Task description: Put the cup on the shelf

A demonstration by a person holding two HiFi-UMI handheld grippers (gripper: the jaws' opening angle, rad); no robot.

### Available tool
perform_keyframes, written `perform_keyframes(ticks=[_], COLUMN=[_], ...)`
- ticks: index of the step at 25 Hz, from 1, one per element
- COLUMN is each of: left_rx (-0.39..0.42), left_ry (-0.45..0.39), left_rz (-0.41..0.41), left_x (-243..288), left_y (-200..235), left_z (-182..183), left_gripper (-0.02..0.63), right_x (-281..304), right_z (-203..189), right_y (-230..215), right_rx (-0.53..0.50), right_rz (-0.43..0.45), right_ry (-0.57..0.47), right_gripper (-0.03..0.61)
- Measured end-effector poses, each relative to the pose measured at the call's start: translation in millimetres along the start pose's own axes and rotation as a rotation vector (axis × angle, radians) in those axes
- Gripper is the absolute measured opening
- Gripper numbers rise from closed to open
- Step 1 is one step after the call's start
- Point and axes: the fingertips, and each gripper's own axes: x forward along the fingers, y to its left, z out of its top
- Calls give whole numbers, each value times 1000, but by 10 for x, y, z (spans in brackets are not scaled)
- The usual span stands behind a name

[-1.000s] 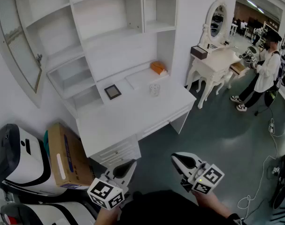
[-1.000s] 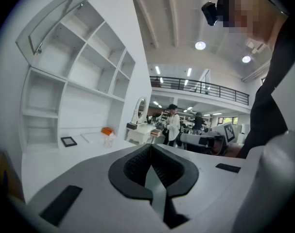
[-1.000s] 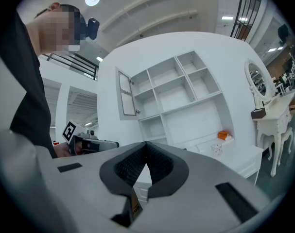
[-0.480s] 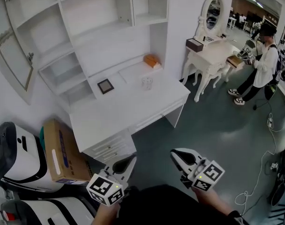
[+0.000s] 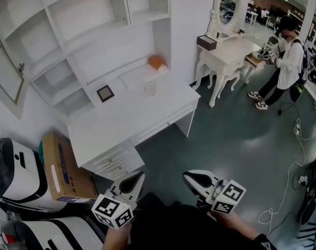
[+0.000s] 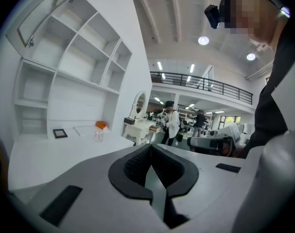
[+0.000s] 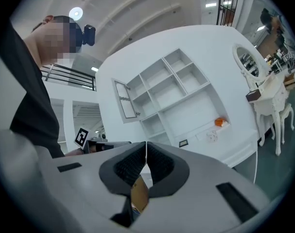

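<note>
Small brown cardboard box (image 5: pixel 59 168) stood on the floor off the left end of the white desk (image 5: pixel 121 126). Left gripper (image 5: pixel 137 176) was held low, well short of the desk's front edge, jaws fully together with nothing between them. On the desk, near the back edge, a small dark-framed picture (image 5: pixel 105 93) lay flat. To its right, toward the back right corner, stood the small pale translucent cup (image 5: pixel 150 88), upright and untouched. An orange box-like item (image 5: pixel 156 62) sat behind it on the low ledge under the white shelf unit (image 5: pixel 85 25). Right gripper (image 5: pixel 188 177) was likewise closed and empty, well apart from the cup. Judgement: the cup looks light and rigid, possibly glass, so likely slippery and breakable. Best taken across the side wall at mid-height with a moderate squeeze and kept upright. Versus one second earlier: desk and shelves appeared further left and higher in the head view, both grippers a little lower in frame, the cup unmoved on the desk, jaws closed as before.
</note>
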Motion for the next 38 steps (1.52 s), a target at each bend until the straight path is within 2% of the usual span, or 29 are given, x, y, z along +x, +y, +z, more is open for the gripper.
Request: perform_keyframes(ticks=[4, 12, 18, 25, 32, 38], left_rx=[-3, -8, -9, 2, -19, -33], left_ry=[9, 13, 15, 19, 4, 35], left_rz=[1, -100, -127, -158, -168, -181], left_x=[168, 812, 1262, 1711, 1962, 2083], left_y=[55, 94, 466, 1069, 1817, 2340], left_z=[2, 103, 229, 545, 839, 875], left_gripper=[14, 12, 13, 13, 14, 14], right_x=[-21, -61, 176, 816, 1672, 2311], right_z=[34, 87, 215, 516, 622, 698], right_y=[-164, -582, -1005, -1520, -1887, -2141], right_rx=[-7, 6, -1, -7, 5, 23], right_rz=[-9, -79, -114, -124, -93, -80], right_ry=[2, 23, 22, 10, 46, 55], right_gripper=[17, 17, 17, 17, 17, 17])
